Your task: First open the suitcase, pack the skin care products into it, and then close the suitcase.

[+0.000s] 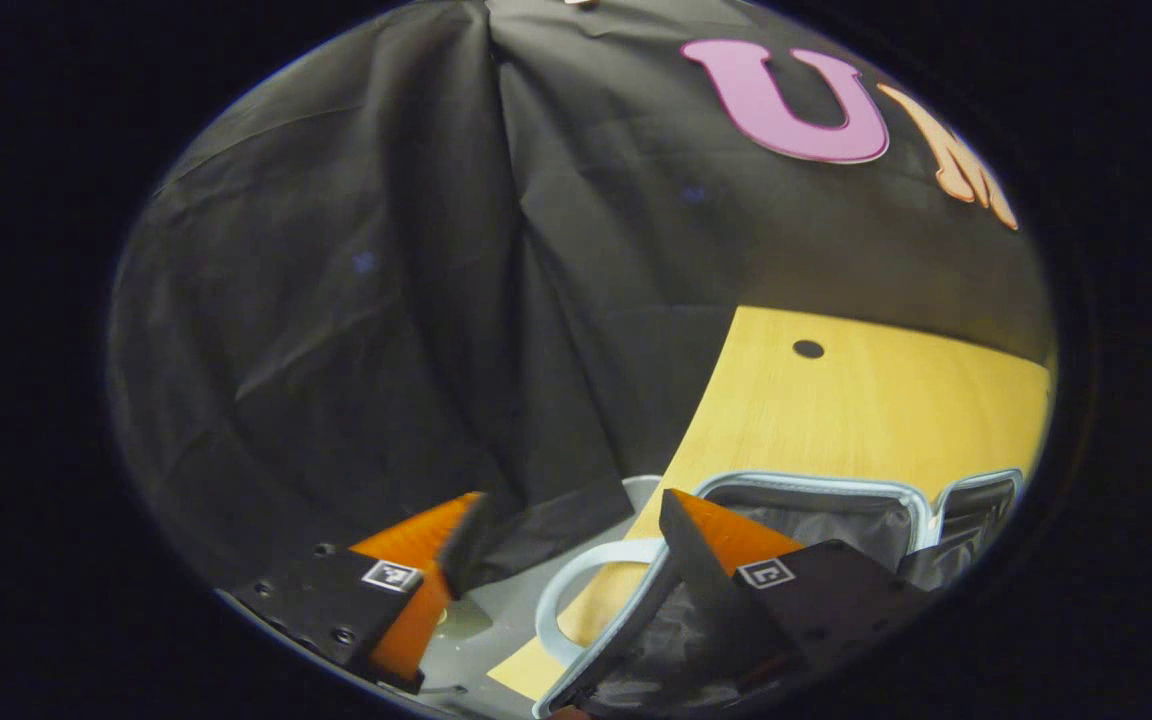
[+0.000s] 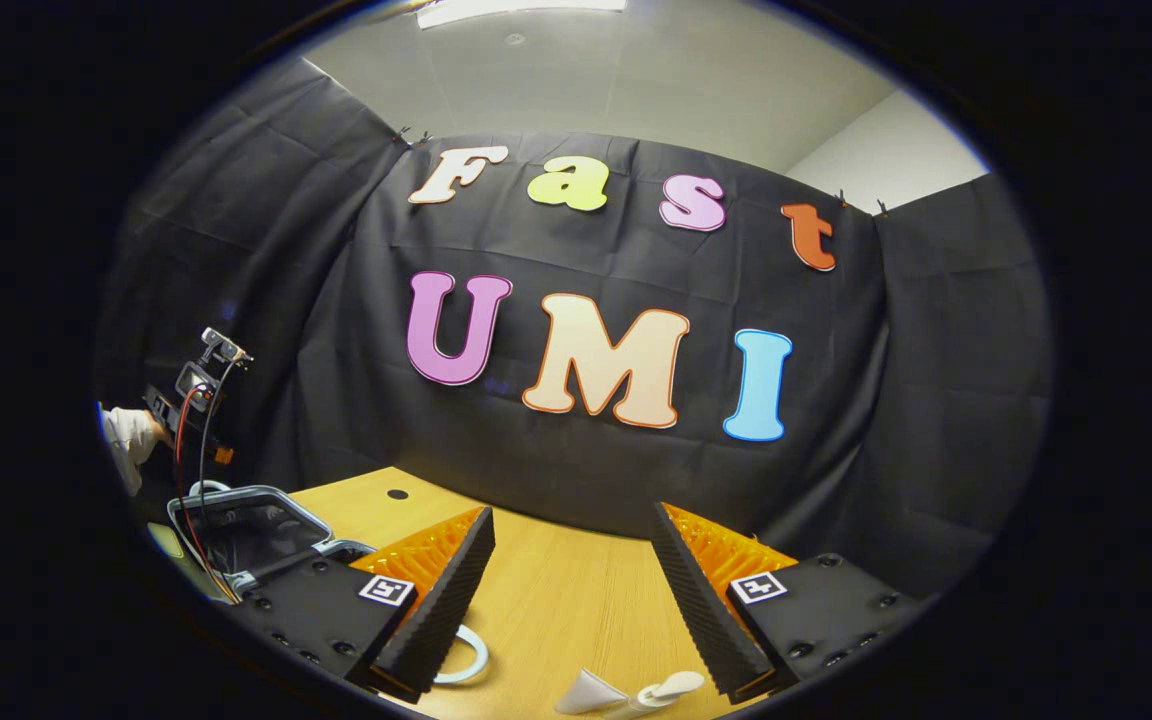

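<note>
In the left gripper view the suitcase lies open on the wooden table, showing a pale blue rim and black lining. Its pale blue handle curves out just beyond my left gripper, which is open and holds nothing. In the right gripper view my right gripper is open and bare above the table. Two white skin care items, a cone-shaped piece and a tube, lie low between its fingers. The open suitcase sits at the far left.
A hand in a white sleeve holds the other gripper's body, with cables, above the suitcase. A pale ring lies on the table, half hidden behind my right gripper's left finger. The table's left edge meets hanging black cloth.
</note>
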Available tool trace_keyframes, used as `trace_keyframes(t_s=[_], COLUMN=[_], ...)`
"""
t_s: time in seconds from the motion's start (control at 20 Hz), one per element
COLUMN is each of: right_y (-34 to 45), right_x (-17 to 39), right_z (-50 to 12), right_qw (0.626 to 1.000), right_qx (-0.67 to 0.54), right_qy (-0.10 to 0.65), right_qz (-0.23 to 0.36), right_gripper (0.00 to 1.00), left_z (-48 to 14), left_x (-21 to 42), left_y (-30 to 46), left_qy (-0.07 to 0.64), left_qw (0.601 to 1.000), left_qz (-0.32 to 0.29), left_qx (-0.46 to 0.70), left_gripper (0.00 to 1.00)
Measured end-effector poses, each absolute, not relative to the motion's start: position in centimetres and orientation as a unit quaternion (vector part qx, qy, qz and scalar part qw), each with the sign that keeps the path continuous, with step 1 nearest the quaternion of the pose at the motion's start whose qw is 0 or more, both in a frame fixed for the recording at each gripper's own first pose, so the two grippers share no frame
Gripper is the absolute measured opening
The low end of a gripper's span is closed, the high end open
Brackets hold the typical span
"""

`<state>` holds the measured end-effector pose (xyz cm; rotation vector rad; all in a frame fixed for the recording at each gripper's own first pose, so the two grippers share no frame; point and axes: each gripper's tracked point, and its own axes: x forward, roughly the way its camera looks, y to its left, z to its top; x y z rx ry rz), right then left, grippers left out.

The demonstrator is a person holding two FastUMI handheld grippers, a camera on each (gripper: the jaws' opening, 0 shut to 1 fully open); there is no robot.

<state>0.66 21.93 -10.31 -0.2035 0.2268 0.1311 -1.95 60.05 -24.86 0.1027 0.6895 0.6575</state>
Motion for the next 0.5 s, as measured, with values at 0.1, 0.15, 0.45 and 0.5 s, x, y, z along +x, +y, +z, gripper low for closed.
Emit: trace_keyframes(t_s=[0.1, 0.15, 0.45, 0.5], right_y=[21.3, 21.0, 18.9, 18.5], right_x=[0.6, 0.6, 1.6, 1.7], right_z=[-10.1, -10.1, -8.7, -8.6], right_qw=[0.987, 0.988, 0.992, 0.992], right_qx=[-0.096, -0.092, -0.067, -0.064], right_qy=[0.112, 0.11, 0.092, 0.089], right_qz=[0.061, 0.06, 0.059, 0.06], right_gripper=[1.0, 1.0, 1.0, 1.0], left_z=[-21.8, -20.2, -9.2, -7.6], left_x=[-1.2, -0.7, -0.8, -0.9], left_y=[58.8, 57.8, 47.9, 46.3], left_qy=[0.285, 0.257, 0.133, 0.124], left_qw=[0.904, 0.914, 0.955, 0.96], left_qz=[0.313, 0.308, 0.254, 0.244], left_qx=[0.06, 0.063, 0.071, 0.065], left_gripper=[0.95, 0.95, 0.95, 0.95])
